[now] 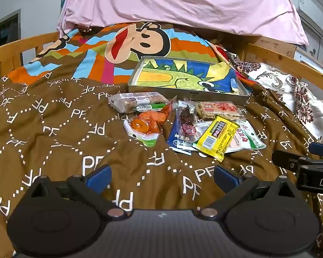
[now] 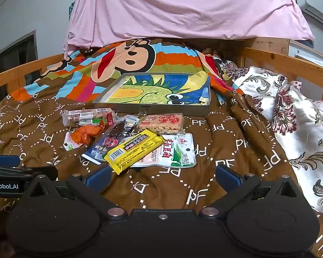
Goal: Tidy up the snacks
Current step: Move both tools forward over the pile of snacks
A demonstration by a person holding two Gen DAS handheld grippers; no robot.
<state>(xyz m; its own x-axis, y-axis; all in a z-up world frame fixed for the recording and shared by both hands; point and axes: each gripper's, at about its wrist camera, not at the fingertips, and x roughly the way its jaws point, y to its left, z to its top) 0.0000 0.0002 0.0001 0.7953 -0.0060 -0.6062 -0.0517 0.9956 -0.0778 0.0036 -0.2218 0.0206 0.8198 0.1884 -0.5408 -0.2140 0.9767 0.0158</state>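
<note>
Beyond both tongs, snacks.

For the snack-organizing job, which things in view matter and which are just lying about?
Part of the job: yellow snack bar, white-green pouch, rice cake pack, orange snack pack, clear cookie pack, dark jerky pack, dinosaur tray.

Lying about: brown quilt, pink sheet, floral blanket.

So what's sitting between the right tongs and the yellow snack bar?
Nothing: only bare brown quilt lies between the open right tongs and the yellow snack bar, whose near corner lies just ahead, as the right wrist view shows.
</note>
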